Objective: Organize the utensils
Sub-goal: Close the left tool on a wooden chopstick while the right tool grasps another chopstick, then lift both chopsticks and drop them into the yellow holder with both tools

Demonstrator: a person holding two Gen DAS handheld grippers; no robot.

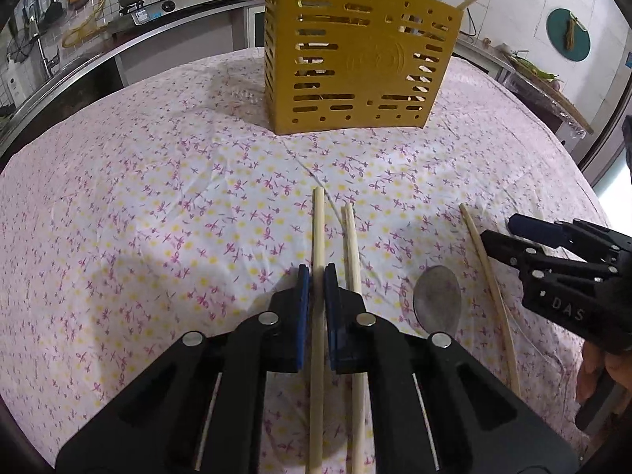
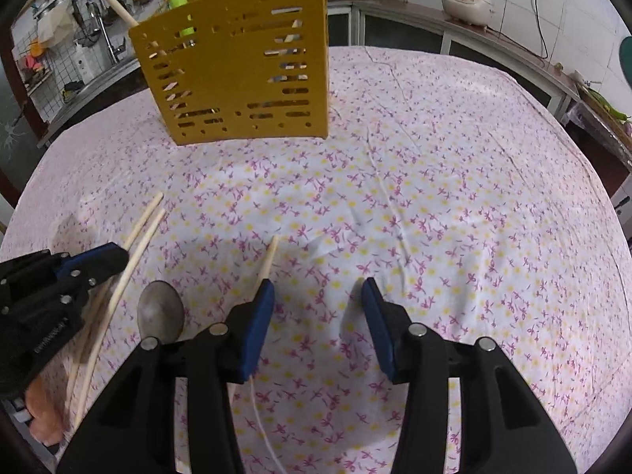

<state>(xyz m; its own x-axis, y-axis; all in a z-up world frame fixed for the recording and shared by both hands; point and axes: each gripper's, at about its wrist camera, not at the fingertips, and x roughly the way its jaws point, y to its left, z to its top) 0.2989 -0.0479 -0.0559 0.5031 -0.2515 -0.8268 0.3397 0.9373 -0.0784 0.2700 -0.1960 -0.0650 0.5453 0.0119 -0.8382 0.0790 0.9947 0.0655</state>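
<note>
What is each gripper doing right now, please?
Left gripper: shut on a pale wooden chopstick lying on the floral tablecloth.
Right gripper: open, holding nothing.

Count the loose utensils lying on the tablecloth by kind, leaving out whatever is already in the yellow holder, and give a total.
Chopsticks: 3. One sits between the left gripper's fingers, one lies just beside it, one lies near the right gripper.
Spoons: 1. Metal spoon; only its bowl shows.
Total: 4
</note>
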